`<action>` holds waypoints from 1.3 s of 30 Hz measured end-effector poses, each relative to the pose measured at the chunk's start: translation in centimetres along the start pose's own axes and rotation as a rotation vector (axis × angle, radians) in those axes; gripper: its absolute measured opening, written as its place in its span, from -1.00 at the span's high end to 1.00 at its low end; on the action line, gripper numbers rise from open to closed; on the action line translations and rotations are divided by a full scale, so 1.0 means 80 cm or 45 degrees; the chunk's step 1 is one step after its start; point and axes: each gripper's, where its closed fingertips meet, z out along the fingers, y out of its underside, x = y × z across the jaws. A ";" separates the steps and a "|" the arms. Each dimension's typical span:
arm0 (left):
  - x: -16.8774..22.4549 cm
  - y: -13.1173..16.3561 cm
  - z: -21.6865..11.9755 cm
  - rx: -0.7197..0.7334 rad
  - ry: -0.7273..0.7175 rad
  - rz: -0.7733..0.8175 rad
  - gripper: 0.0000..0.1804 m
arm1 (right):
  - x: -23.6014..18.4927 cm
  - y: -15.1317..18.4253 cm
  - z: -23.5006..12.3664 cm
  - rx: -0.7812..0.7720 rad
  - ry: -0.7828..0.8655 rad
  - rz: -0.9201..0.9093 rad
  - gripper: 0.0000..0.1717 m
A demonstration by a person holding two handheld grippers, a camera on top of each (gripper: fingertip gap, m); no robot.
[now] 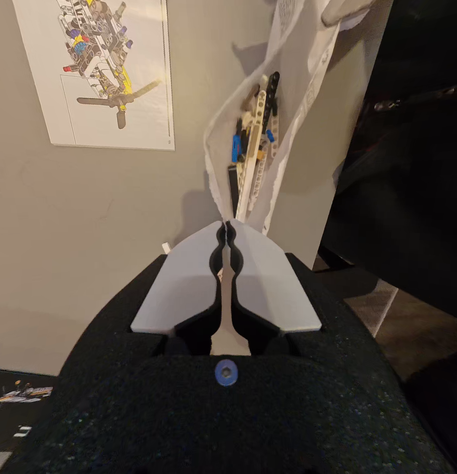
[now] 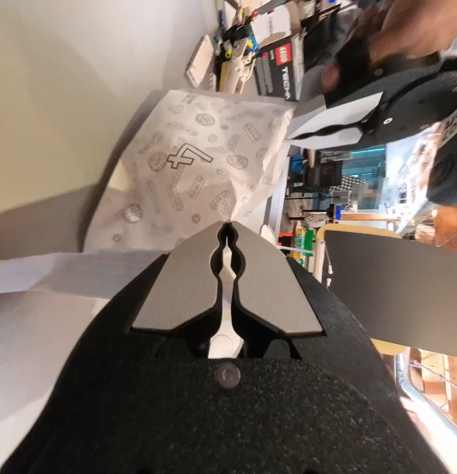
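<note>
Pinching opposite torn edges, each hand-held gripper point(image 1: 226, 225) point(image 2: 226, 225) holds the paper bag point(image 2: 196, 166).

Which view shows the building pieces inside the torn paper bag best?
The left wrist view: the paper bag gapes open, showing the building pieces. The right wrist view shows only the bag's printed outside.

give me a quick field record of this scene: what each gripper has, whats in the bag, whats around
left hand-held gripper: shut on torn edge of white printed paper bag
right hand-held gripper: shut on the same bag's other side
bag contents: white, black and blue plastic building beams and pins
bag state: torn open
nearby: printed instruction page on the grey table
</note>
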 end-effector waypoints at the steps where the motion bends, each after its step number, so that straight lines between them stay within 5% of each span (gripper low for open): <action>1: 0.003 0.002 0.002 0.024 -0.009 -0.005 0.98 | -0.001 0.000 -0.002 -0.020 -0.037 -0.005 1.00; 7: 0.017 0.014 0.010 0.207 -0.060 -0.011 0.94 | -0.005 -0.008 -0.005 -0.090 -0.146 -0.024 1.00; 14: 0.020 0.062 -0.011 0.497 -0.227 -0.050 0.37 | 0.002 -0.021 -0.002 -0.073 -0.102 -0.067 1.00; 22: 0.014 0.102 -0.012 0.715 -0.278 -0.112 0.35 | 0.003 -0.025 0.006 -0.076 -0.134 -0.095 1.00; 25: 0.004 0.139 0.014 0.577 -0.276 -0.167 0.39 | 0.003 -0.023 0.007 -0.087 -0.137 -0.089 1.00; 28: -0.034 0.192 0.037 0.359 -0.472 -0.188 0.35 | 0.004 -0.020 0.006 -0.095 -0.141 -0.079 1.00; 34: -0.076 0.266 -0.003 0.157 -0.671 -0.194 0.21 | 0.009 -0.012 0.007 -0.121 -0.150 -0.077 1.00; 39: -0.087 0.326 0.019 -0.218 -0.469 -0.143 -0.03 | 0.011 -0.009 0.013 -0.129 -0.149 -0.080 1.00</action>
